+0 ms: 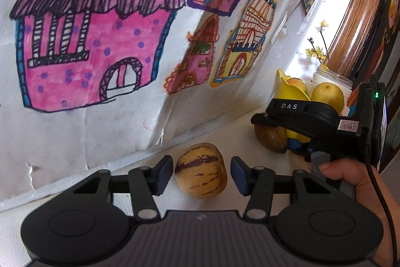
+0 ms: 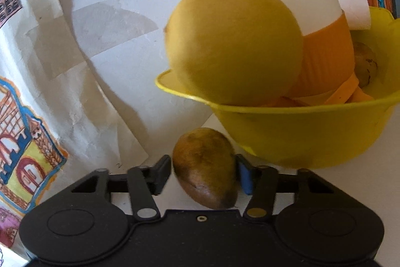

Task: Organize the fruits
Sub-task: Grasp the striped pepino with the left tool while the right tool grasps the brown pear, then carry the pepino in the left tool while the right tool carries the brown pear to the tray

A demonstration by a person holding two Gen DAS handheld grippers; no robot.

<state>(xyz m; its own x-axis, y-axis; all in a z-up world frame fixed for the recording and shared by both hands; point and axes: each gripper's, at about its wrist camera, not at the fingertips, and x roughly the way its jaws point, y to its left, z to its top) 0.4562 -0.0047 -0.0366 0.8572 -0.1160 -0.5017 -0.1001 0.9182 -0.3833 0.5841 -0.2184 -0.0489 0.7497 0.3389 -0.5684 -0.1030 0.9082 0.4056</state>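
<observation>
With at least 2 fruits lying in the yellow bowl (image 2: 312, 139) at right, 2 are waiting outside: the left gripper (image 1: 201, 173) is bracketing, open, the striped melon (image 1: 200, 170), the right gripper (image 2: 203, 175) is pinching the brown fruit (image 2: 205, 172) at lower center.

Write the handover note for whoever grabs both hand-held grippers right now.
Left hand-held gripper: open, fingers either side of the striped yellow fruit on the white tabletop, small gaps on both sides, not yet gripped.
Right hand-held gripper: fingers close around the brown mango, which lies on the table just in front of the yellow bowl; I cannot tell if it is clamped.
Done: a large yellow fruit and a small brownish fruit already sit in the bowl.
Left: grip and move the mango and the striped fruit, probably into the bowl.
</observation>
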